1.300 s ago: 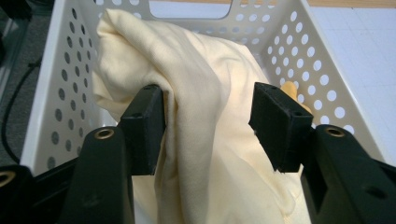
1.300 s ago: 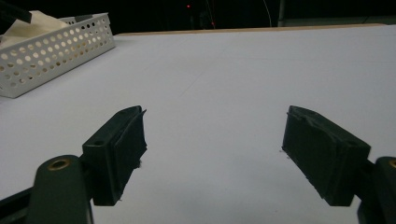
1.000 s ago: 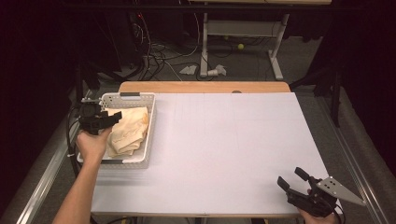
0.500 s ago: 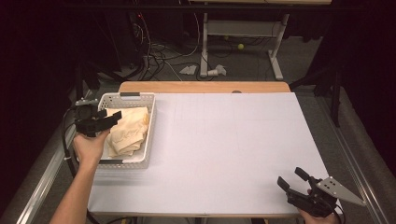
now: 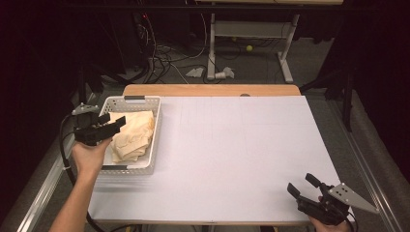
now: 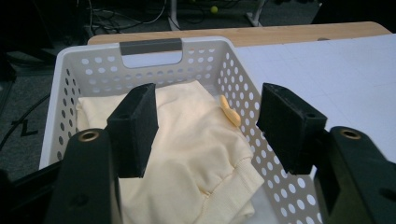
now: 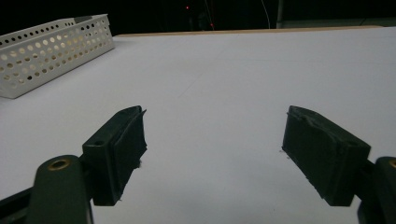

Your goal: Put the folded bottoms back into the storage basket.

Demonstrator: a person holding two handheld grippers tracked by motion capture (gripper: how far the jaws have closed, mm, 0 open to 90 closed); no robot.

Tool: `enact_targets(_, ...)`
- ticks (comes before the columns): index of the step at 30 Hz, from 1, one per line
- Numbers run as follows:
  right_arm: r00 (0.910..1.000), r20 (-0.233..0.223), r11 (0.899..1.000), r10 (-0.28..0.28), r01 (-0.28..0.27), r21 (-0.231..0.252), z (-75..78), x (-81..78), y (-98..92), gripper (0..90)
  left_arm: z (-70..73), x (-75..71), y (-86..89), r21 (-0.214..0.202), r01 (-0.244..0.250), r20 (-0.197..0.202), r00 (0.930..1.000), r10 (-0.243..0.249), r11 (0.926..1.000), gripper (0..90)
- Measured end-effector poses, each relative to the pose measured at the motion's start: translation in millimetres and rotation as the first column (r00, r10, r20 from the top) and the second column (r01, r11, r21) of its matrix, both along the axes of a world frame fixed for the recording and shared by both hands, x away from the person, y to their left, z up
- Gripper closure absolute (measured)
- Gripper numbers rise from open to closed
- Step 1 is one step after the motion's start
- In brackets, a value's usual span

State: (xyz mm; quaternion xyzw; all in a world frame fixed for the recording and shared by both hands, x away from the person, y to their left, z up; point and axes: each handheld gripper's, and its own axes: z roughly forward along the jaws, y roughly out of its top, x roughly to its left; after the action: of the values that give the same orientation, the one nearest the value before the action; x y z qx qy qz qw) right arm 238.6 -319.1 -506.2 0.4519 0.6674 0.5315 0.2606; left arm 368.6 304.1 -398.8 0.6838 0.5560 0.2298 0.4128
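A white perforated basket [image 5: 130, 99] stands at the table's left, with a crumpled pale yellow cloth [image 5: 135, 135] lying in it. My left gripper [image 5: 113, 123] hovers over the basket's left side, held by a hand. Its jaws have just been opening, and they are open with nothing gripped. In the left gripper view the cloth [image 6: 187, 140] lies below and beyond the left gripper [image 6: 208, 98], inside the basket [image 6: 149, 46]. My right gripper [image 5: 302, 186] rests at the table's near right corner, open and empty. The right gripper view shows the right gripper [image 7: 215, 116] over bare white surface.
A white sheet [image 5: 241, 145] covers the table, with a wooden strip [image 5: 212, 90] along the far edge. The basket [image 7: 51, 42] sits far left in the right gripper view. Cables and desk legs [image 5: 212, 43] stand on the floor beyond.
The left hand has drawn the gripper slightly left and toward the near side, a bit higher over the basket, with its jaws a little wider. The right gripper has stayed put.
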Motion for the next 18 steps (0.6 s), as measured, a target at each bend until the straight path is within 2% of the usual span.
enact_targets(18,1.0000,-0.001,1.000,-0.003,0.003,0.001,0.0,0.1,-0.2,21.7,6.2,-24.0,-1.1,-0.011,0.044,0.053,0.9977,-0.043,0.9990,36.4)
